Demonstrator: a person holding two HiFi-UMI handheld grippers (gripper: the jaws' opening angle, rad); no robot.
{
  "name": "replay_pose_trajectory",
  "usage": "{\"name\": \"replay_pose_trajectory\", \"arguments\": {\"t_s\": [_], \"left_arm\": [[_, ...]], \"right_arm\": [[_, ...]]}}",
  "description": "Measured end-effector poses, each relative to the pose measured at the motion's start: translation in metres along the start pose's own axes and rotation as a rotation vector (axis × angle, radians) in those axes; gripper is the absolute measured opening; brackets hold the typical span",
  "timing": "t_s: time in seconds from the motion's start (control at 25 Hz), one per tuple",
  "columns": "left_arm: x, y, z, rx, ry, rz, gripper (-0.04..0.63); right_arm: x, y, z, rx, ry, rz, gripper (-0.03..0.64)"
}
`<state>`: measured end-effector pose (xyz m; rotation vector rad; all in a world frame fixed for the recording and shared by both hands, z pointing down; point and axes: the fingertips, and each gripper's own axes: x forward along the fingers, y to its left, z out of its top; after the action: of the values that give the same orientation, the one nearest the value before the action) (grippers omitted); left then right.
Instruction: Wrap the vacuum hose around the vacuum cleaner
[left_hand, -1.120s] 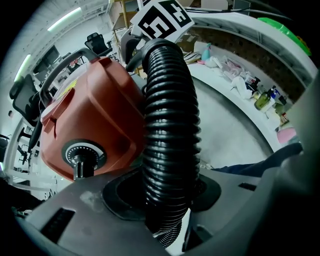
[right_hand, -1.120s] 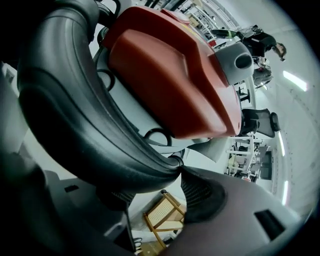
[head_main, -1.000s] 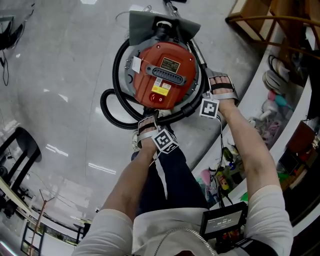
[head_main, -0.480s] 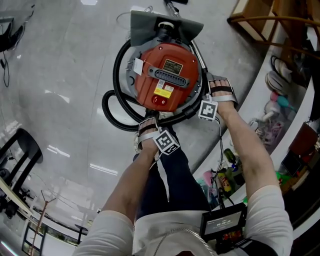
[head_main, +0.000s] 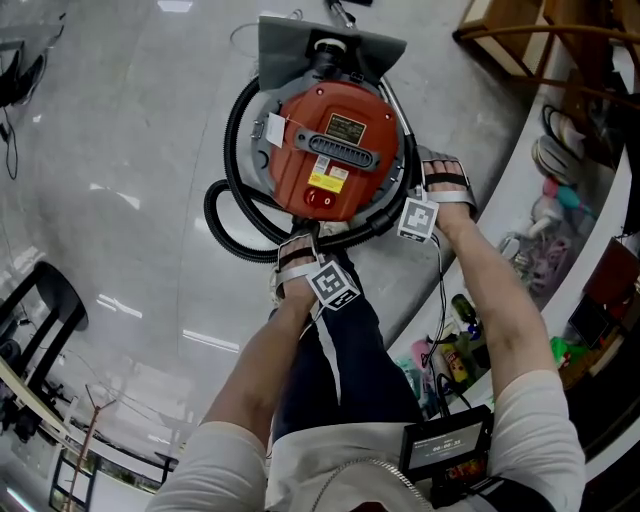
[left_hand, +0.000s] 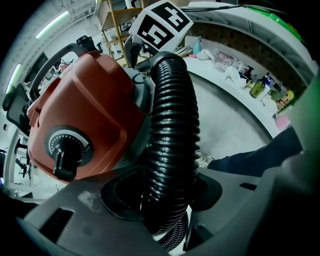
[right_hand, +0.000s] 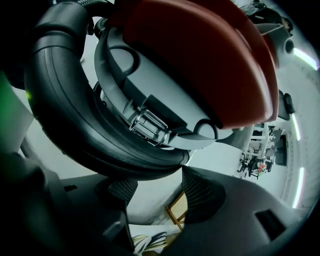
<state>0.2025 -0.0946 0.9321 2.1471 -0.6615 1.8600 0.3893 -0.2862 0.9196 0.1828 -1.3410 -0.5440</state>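
Note:
A red vacuum cleaner (head_main: 335, 150) stands on the grey floor, seen from above. Its black ribbed hose (head_main: 222, 222) circles the body and bulges in a loop at the left. My left gripper (head_main: 298, 245) points down at the vacuum's near side. The hose (left_hand: 170, 110) runs between its jaws, which have just been opening and no longer pinch it. My right gripper (head_main: 440, 172) is at the vacuum's right side. Its jaws (right_hand: 160, 192) have also been opening and hold nothing; a thick smooth black tube (right_hand: 70, 100) curves just above them, under the vacuum's grey base (right_hand: 150, 85).
A grey floor nozzle (head_main: 330, 45) lies behind the vacuum. A curved counter (head_main: 520, 250) with bottles and clutter runs along the right, with a wooden chair (head_main: 540, 40) at top right. A black stand (head_main: 45, 290) is at the left. My dark trouser leg (head_main: 335, 360) is below the grippers.
Almost nothing differs. The right gripper has edged slightly lower beside the vacuum; the left gripper and the hose stay where they were.

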Motion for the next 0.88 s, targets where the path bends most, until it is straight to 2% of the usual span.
{"name": "replay_pose_trajectory", "arguments": {"t_s": [0.24,0.44,0.64,0.88], "left_arm": [[0.009,0.008,-0.012,0.051,0.025,0.03,0.172],[0.009,0.012,-0.013,0.097,0.008,0.047,0.175],[0.008,0.013,-0.013,0.117,-0.027,0.082,0.176],[-0.003,0.02,-0.007,0.144,-0.138,0.156,0.181]], "right_arm": [[-0.011,0.003,0.002,0.095,-0.013,-0.005,0.263],[-0.024,0.01,0.009,0.104,-0.041,-0.006,0.262],[-0.027,0.023,0.014,0.133,-0.031,0.015,0.262],[-0.029,0.052,0.011,0.273,0.0,0.091,0.262]]}}
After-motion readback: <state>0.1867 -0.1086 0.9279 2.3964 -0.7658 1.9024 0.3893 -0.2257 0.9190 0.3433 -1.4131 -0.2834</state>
